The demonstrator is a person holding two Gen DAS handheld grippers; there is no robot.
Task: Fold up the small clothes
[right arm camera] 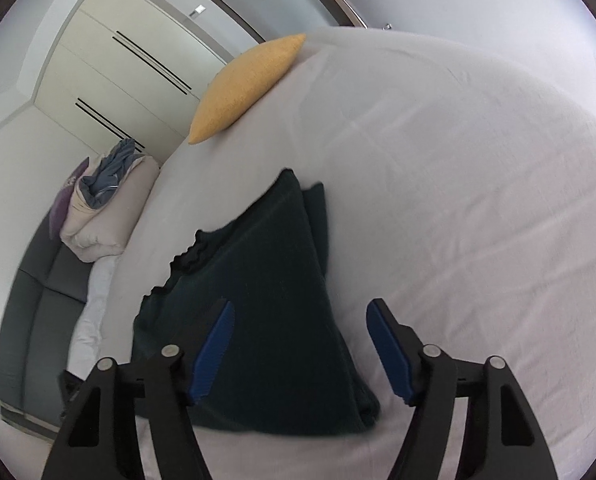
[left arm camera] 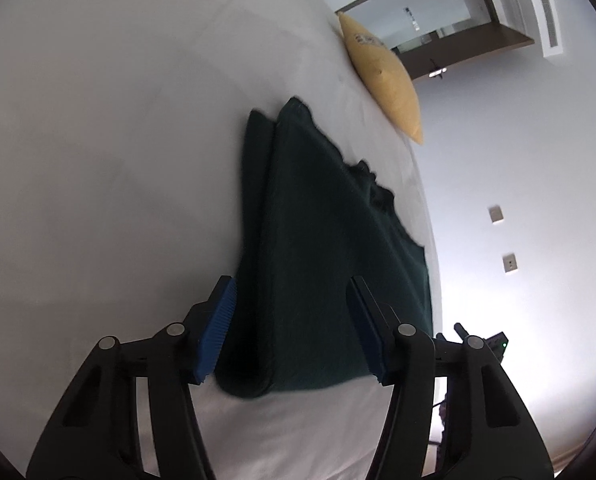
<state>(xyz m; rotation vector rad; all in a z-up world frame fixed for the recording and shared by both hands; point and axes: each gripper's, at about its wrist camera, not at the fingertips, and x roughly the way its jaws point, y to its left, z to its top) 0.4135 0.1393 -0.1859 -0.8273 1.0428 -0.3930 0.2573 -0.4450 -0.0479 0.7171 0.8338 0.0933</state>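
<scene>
A dark green garment [left arm camera: 314,240] lies folded on the white bed sheet [left arm camera: 98,140], with a doubled edge on its left side. My left gripper [left arm camera: 292,292] is open above its near end, blue pads on either side, holding nothing. In the right wrist view the same garment [right arm camera: 266,300] lies flat, its wavy hem on the left. My right gripper [right arm camera: 300,312] is open over the garment's near right part and holds nothing.
A yellow cushion [left arm camera: 382,76] rests at the bed's far edge, and also shows in the right wrist view [right arm camera: 246,84]. A pile of bedding [right arm camera: 106,204] sits on a grey sofa [right arm camera: 46,312] beside the bed. White wardrobe doors [right arm camera: 118,64] stand behind.
</scene>
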